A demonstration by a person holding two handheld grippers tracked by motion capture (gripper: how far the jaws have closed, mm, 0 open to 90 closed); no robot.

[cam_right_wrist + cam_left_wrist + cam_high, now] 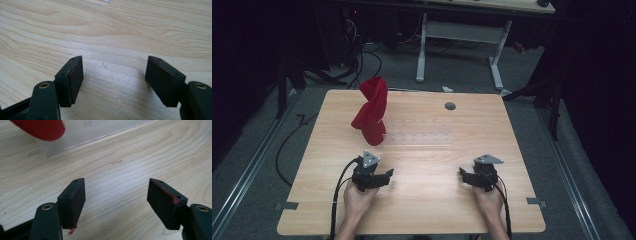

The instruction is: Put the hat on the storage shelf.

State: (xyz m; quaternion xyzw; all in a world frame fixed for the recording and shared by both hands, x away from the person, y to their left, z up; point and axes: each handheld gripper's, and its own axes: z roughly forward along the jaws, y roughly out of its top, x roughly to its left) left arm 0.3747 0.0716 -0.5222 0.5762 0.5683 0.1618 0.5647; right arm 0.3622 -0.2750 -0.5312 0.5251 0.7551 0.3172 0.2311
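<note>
Light wood-grain tabletop (422,200), rectangular with rounded corners, matte and smooth; a small dark round grommet (450,106) is set near its far edge, right of centre. A red cloth (372,111), soft and twisted into an upright bunched column, is seen in the upper left of the tabletop in the high view; its rounded lower end appears at the upper left corner of the left gripper view (40,128). A clear flat sheet (82,133), glossy with a straight edge, lies under and beside the cloth, faint against the wood. The left claw (388,174) is held low in the lower left of the high view, jaws spread apart with bare wood between them; its flat black pads (75,200) carry traces of red lint. The right claw (462,173) is held at the lower right, likewise spread wide and holding nothing, pads (73,80) dark and rectangular. The cloth stands above and slightly left of the left claw, apart from it, with open tabletop between; it is well apart from the right claw. Grey carpeted floor (257,150) and desk legs (422,50) are noted beyond the far edge.
</note>
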